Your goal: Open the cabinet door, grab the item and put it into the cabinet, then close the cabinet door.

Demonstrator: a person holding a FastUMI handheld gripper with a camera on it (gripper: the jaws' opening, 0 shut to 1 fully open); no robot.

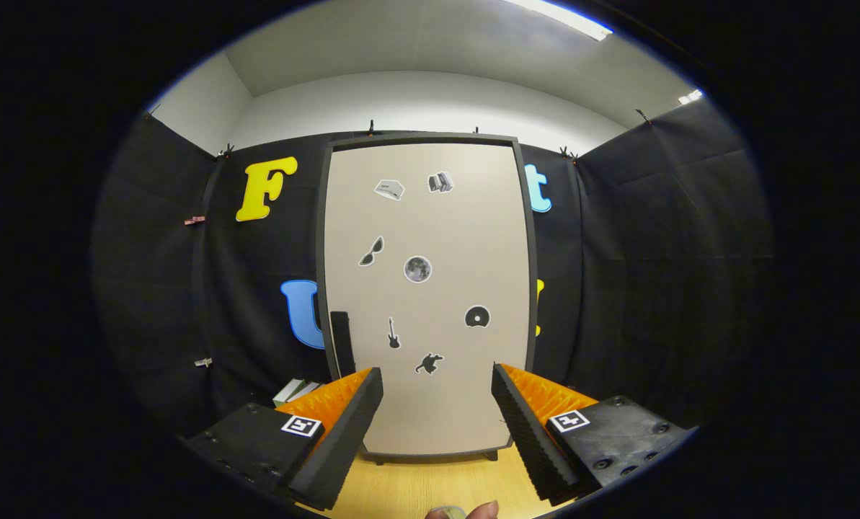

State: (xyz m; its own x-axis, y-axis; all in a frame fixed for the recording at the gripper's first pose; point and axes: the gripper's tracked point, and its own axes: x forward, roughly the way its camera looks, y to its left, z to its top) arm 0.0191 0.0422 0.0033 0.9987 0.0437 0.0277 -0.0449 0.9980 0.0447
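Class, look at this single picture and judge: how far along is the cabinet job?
Done: nothing visible yet; the cabinet door stands shut, its dark handle untouched. It could equally be the end of the job; one picture cannot tell. In hand: nothing; the gripper is open and empty, facing the door. Left, if starting: open the door, fetch the item, perhaps the books beside the cabinet, and close.

cabinet door [430,288]: smooth matt panel | table [415,490]: wood grain

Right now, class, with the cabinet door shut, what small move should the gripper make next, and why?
Probably ease toward the dark handle on the door's near-left edge: the door sits closed, and the gripper is open, holding nothing, well short of it.
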